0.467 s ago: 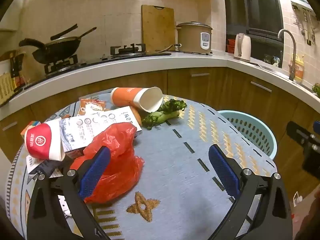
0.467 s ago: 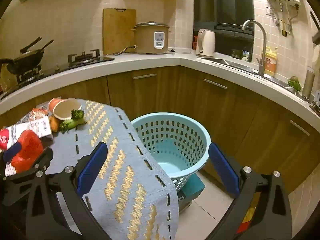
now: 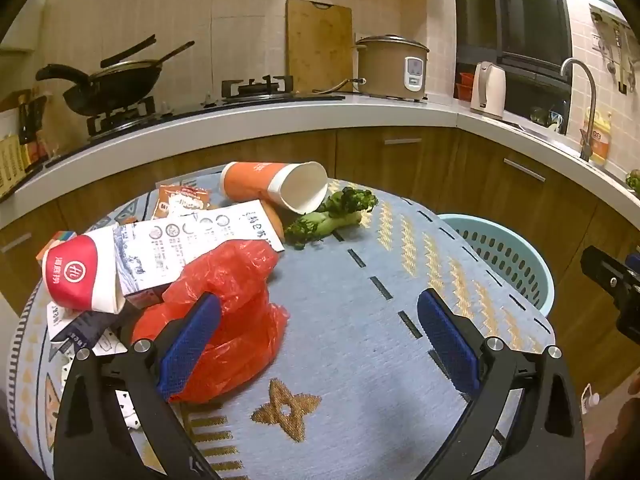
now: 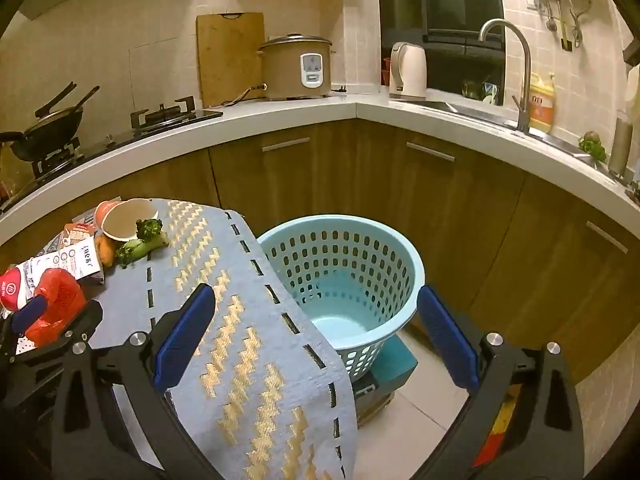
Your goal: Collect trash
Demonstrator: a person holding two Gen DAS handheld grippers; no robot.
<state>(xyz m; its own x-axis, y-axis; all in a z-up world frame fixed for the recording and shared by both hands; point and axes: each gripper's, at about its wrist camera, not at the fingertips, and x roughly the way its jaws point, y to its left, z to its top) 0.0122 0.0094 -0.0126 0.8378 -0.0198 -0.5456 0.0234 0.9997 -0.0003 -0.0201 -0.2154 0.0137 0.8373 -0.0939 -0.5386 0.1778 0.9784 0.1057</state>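
Your left gripper (image 3: 318,334), jaws wide, nears the red bag (image 3: 224,312): light, soft, slippery; pinch its bunched top

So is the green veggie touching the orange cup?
Touching. In the left wrist view the leafy vegetable rests against the rim of the tipped-over orange cup, no gap between them.

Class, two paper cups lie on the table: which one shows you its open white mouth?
The orange cup at the far side, beside the green vegetable. The red-and-white cup near the red bag shows only its outer wall.
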